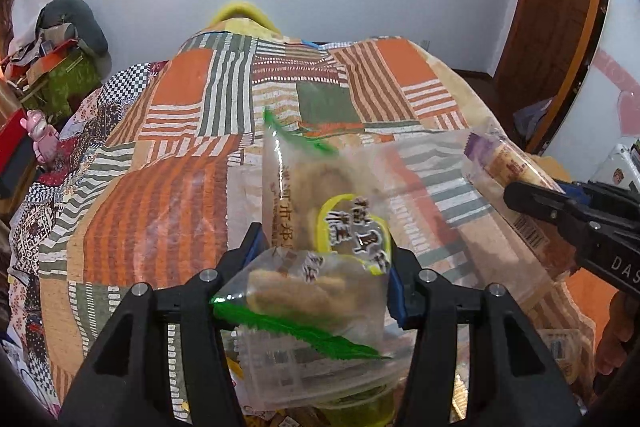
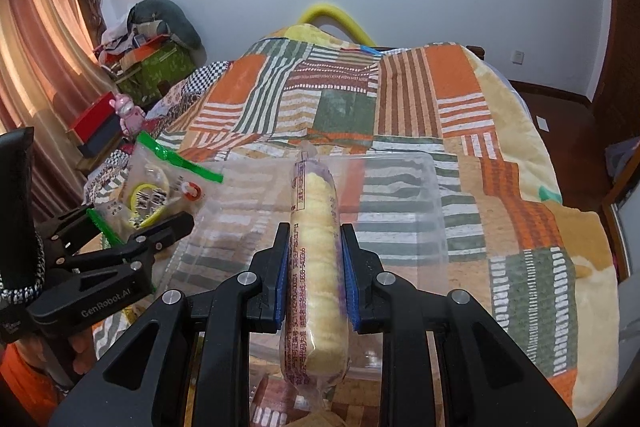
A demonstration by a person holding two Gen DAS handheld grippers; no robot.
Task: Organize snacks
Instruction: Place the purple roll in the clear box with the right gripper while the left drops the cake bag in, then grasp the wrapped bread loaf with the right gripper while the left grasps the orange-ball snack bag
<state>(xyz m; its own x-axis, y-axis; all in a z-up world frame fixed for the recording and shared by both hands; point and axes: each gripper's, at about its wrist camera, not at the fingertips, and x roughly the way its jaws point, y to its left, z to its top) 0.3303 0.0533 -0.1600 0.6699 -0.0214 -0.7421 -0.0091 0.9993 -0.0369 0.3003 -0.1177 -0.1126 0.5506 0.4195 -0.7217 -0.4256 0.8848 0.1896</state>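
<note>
On the left, the left gripper is squeezed shut on two clear snack bags with green edges. They hang above the patchwork blanket. The front bag has a yellow ring with black Chinese writing inside, and orange Chinese writing down its side. In the right wrist view this gripper's arm reads "GenRobot.AI". In the middle, a clear plastic tray lies on the blanket. On the right, the right gripper is closed tight on a long roll of pale yellow crackers, held over the tray. Its wrapper has purple ends and small orange Chinese print and numbers.
</note>
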